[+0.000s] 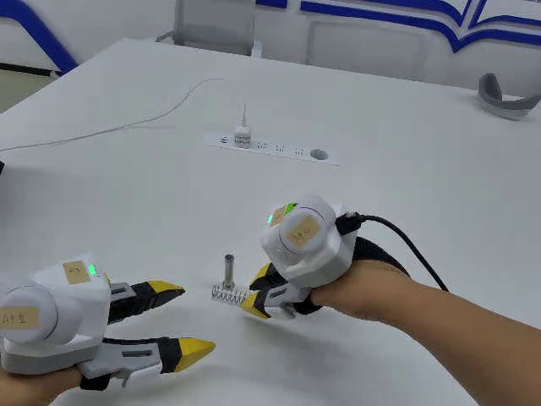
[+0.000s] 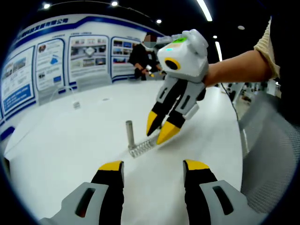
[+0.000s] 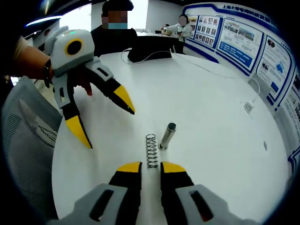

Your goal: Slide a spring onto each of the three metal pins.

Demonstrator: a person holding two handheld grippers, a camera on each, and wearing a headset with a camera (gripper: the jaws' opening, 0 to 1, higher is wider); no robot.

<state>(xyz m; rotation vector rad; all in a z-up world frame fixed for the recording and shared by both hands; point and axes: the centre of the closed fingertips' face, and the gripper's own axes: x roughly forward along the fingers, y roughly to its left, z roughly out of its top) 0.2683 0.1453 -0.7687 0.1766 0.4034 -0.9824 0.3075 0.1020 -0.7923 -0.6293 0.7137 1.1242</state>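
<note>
The right gripper has its jaws a narrow gap apart, bracketing the near end of the spring. The gap looks a little wider than the coil, so I judge it not yet pinched. The spring lies flat on the surface near its near edge, just beside the foot of the pin, which stands upright. The left gripper hovers with jaws spread wide, pointing at the pin from the other side but well short of it.

The step in hand looks like grasping the spring. It should go best by closing lightly on the last coils, leaving the far end free. Then lift, turn the spring vertical over the pin's top, and lower it straight. The left jaws could steady the pin, which looks easy to topple.
</note>
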